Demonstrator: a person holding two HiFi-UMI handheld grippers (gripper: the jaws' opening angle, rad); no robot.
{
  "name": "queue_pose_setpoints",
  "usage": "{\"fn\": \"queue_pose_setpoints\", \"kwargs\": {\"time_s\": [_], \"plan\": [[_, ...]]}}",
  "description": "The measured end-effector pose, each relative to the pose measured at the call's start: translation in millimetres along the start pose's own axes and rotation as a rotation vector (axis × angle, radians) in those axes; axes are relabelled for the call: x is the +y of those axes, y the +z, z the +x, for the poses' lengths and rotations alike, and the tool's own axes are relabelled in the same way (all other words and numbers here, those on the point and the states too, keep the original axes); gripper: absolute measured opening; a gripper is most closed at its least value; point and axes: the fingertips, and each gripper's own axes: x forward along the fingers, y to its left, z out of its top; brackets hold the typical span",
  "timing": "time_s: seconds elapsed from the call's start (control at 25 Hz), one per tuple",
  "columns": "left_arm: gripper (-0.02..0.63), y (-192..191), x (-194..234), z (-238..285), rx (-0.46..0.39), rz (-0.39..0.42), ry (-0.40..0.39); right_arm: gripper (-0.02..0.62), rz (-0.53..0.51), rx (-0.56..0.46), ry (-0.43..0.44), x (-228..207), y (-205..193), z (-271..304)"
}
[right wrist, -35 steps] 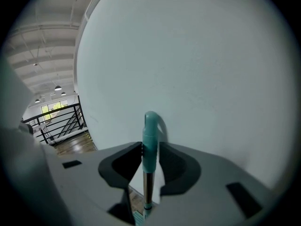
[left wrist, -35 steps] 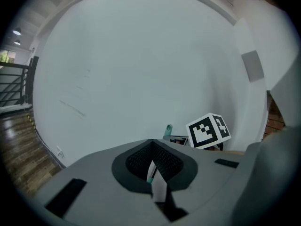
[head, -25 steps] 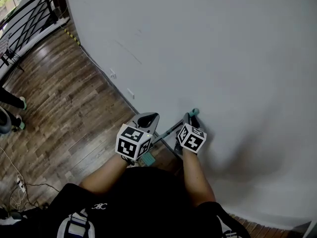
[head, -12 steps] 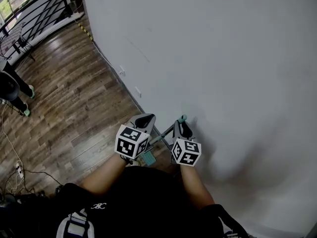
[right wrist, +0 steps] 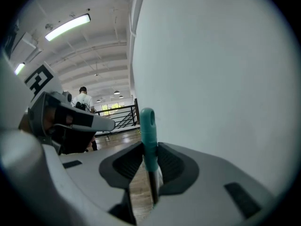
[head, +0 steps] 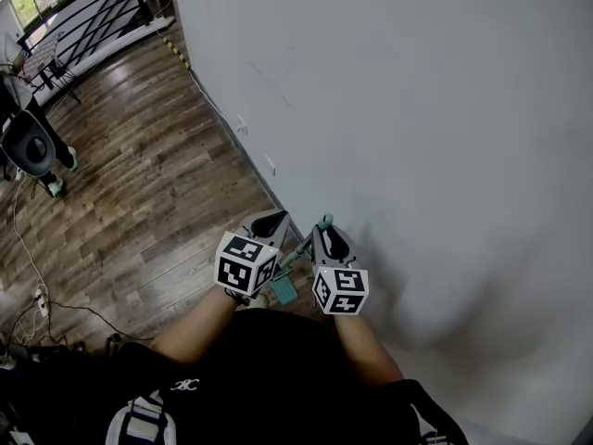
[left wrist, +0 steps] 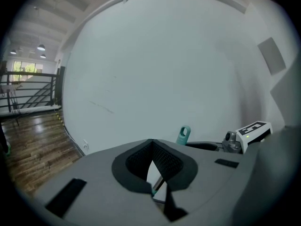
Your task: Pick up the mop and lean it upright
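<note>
So the mop [head: 305, 249] is up off the wood floor [head: 139, 211] and held at a slant. Its teal handle end with the hang loop pokes up close to the white wall [head: 417, 109]; can't tell if it actually touches. A teal fitting lower on the shaft sits down near the person's body. The right gripper [right wrist: 150, 147] has its fingers clamped on the teal grip just under the loop, with the shaft running down between them. The left gripper [left wrist: 151, 141] has its fingertips together. The thin shaft shows through the gap behind the tips, but I can't tell whether they pinch it. The two grippers are just beside each other, right one nearer the wall. Room-wise, the wall fills everything ahead and to the right, and the floor-wall edge runs diagonally away toward the upper left. The left side is wide open planks all the way to a black railing [head: 83, 17] far off. Another person [head: 32, 146] stands over there, well apart, and some cables [head: 37, 290] trail on the floor at the lower left.
</note>
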Motion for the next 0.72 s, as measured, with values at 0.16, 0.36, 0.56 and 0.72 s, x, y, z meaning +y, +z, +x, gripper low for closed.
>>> {"fn": "queue_pose_setpoints", "kwargs": {"time_s": [0.16,0.36,0.56,0.72], "plan": [[-0.003,-5.5,1.7,-3.8,0.006,0.005,0.025,0.109,-0.008,-0.002,0.013,3.3,-2.0,-1.9],[-0.003,-13.0,5.8,-11.6,0.010,0.038,0.080,0.109,-0.035,-0.002,0.023,12.7,-5.9,-8.6],[-0.003,-13.5,6.6,-15.8,-0.003,-0.022,0.081,0.109,-0.032,0.002,0.029,14.4,-6.1,-11.1],[-0.003,-14.7,2.7,-21.5,-0.011,-0.022,0.070,0.109,-0.017,0.009,0.019,11.1,-6.6,-13.8]]}}
